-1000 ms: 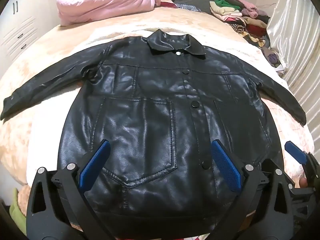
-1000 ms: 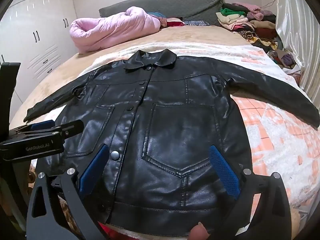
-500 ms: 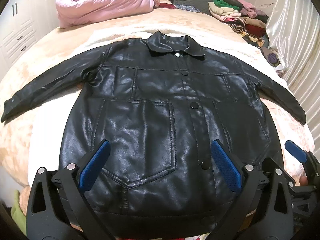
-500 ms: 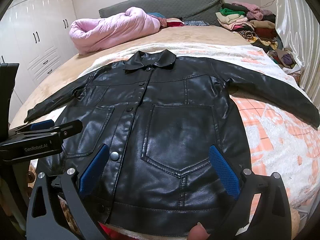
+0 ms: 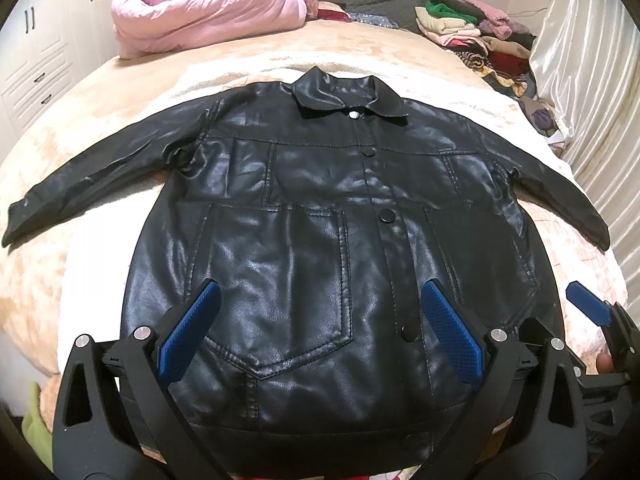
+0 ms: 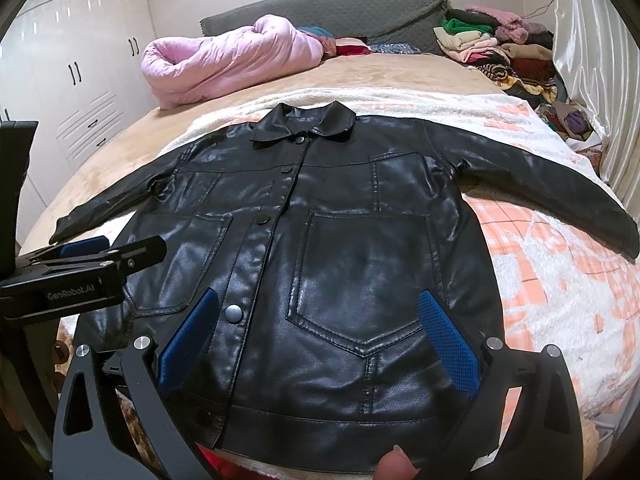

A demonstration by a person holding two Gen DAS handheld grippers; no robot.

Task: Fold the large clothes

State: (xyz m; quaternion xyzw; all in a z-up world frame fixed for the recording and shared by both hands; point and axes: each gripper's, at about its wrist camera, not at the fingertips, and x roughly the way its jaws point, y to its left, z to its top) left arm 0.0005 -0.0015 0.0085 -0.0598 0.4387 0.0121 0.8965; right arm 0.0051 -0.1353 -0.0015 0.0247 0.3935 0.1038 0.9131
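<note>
A black leather jacket lies flat and buttoned on the bed, front up, collar away from me, both sleeves spread out to the sides. My left gripper hovers open over the jacket's lower left front, above its big pocket. Open as well, my right gripper hangs over the lower right front and its pocket. Nothing sits between either pair of blue pads. In the right wrist view the left gripper's tip shows at the left edge. A fingertip peeks in at the bottom.
A white and orange blanket lies under the jacket on a beige bed. A rolled pink quilt and a heap of folded clothes sit at the far end. White wardrobes stand left, a curtain right.
Both views have tilted up a little, so the jacket sits slightly lower in frame. The jacket lies as before and both grippers stay open.
</note>
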